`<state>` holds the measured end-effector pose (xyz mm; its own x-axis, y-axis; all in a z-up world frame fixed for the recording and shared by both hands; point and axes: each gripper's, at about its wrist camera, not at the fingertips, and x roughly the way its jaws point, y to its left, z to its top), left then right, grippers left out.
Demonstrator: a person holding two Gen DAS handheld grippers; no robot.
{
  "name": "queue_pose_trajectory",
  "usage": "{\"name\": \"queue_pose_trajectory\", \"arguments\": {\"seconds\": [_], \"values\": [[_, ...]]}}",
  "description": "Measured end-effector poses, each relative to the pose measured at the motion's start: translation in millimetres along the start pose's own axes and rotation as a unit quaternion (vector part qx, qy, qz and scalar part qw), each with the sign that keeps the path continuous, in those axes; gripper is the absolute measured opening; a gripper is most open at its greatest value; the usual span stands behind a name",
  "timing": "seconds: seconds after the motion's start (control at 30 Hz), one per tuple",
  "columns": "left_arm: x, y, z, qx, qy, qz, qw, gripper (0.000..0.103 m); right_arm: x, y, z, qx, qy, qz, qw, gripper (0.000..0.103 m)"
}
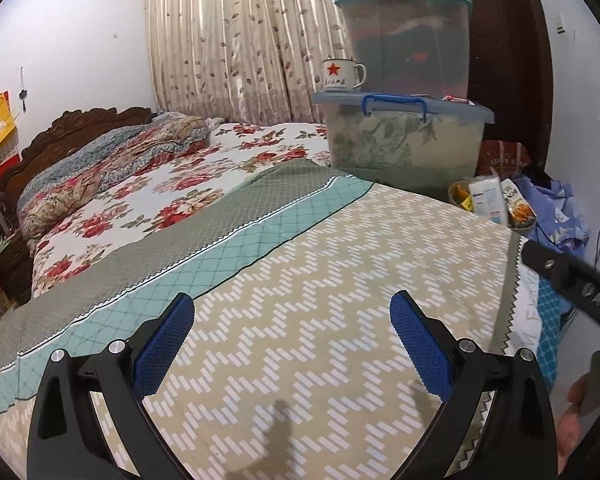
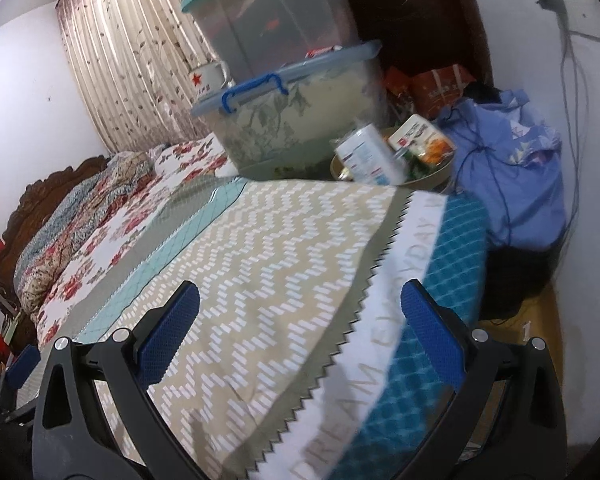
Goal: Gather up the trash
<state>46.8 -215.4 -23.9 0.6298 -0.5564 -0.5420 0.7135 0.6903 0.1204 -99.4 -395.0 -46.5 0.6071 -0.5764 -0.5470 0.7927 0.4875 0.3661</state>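
Observation:
A tan bin (image 2: 432, 178) stands past the far corner of the bed and holds trash: a white and blue carton (image 2: 370, 156) and a snack packet (image 2: 422, 138). It also shows in the left wrist view (image 1: 458, 196), with the carton (image 1: 488, 200). My left gripper (image 1: 292, 340) is open and empty above the zigzag bedspread (image 1: 300, 300). My right gripper (image 2: 300, 328) is open and empty above the bedspread's right edge (image 2: 400, 280). The right gripper's body (image 1: 572, 284) shows at the right of the left wrist view.
Stacked clear storage boxes (image 1: 404, 132) with an enamel star mug (image 1: 340, 76) sit on the bed's far end. Blue clothing (image 2: 512, 176) and cables lie by the right wall. A floral quilt (image 1: 112, 172), headboard and curtain are to the left.

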Motion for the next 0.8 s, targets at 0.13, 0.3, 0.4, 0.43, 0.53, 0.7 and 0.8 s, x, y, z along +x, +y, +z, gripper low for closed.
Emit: {"name": "queue_pose_trajectory", "arguments": {"seconds": [0.13, 0.3, 0.4, 0.43, 0.53, 0.7, 0.8], "values": [[-13, -6, 5, 0.002, -0.004, -0.01, 0.9999, 0.094, -24, -14, 7, 0.002, -0.008, 0.003, 1.0, 0.1], [-28, -22, 15, 0.006, 0.002, -0.027, 0.9996, 0.094, -57, -37, 19, 0.006, -0.028, -0.001, 1.0, 0.1], [-40, -38, 31, 0.017, 0.006, -0.049, 0.9986, 0.094, -77, -50, 28, 0.008, -0.04, -0.005, 0.999, 0.1], [-45, -45, 38, 0.023, 0.003, -0.055, 0.9982, 0.094, -86, -56, 32, 0.012, -0.048, -0.008, 0.999, 0.1], [-61, -66, 62, 0.045, -0.016, -0.061, 0.997, 0.094, -101, -66, 44, 0.023, -0.057, -0.008, 0.998, 0.1], [-82, -97, 94, 0.065, -0.04, -0.095, 0.9925, 0.094, -122, -73, 63, 0.023, -0.089, -0.009, 0.996, 0.1], [-87, -108, 98, 0.071, -0.047, -0.092, 0.9922, 0.094, -133, -72, 71, 0.016, -0.11, -0.013, 0.994, 0.1]]}}
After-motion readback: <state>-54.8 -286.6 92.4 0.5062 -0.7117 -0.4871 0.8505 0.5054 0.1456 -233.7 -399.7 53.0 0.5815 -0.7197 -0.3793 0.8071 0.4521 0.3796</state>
